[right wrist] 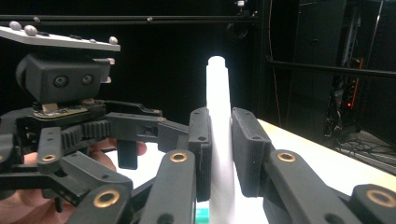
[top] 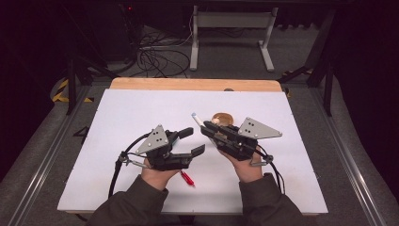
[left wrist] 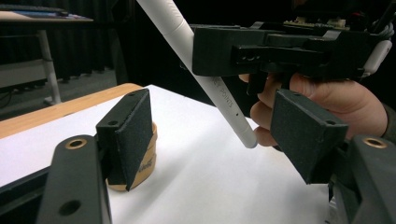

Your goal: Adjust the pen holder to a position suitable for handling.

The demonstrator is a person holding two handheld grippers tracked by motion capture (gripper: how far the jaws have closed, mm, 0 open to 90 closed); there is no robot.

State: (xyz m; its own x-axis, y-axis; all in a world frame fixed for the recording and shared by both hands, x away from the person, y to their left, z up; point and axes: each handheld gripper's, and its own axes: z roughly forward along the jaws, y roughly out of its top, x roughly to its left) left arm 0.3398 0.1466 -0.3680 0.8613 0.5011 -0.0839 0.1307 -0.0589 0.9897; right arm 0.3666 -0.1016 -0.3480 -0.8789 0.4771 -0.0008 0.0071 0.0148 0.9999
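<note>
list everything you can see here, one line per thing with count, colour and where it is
pen: 1, white, clamped in the right gripper, slanting above the board
cap: 1, red, lying on the board just right of the left hand
tape roll: 1, brown, standing on the board beyond the right gripper
board: 1, white, covering the table
table: 1, light wood, its far edge showing behind the board
stand: 1, white metal, on the floor beyond the table
cables: several, black, on the floor behind the table
left gripper: 1, black, jaws apart with nothing between them, aimed toward the pen
right gripper: 1, black, shut on the pen
hands: 2, in dark olive sleeves, entering from the near edge
</note>
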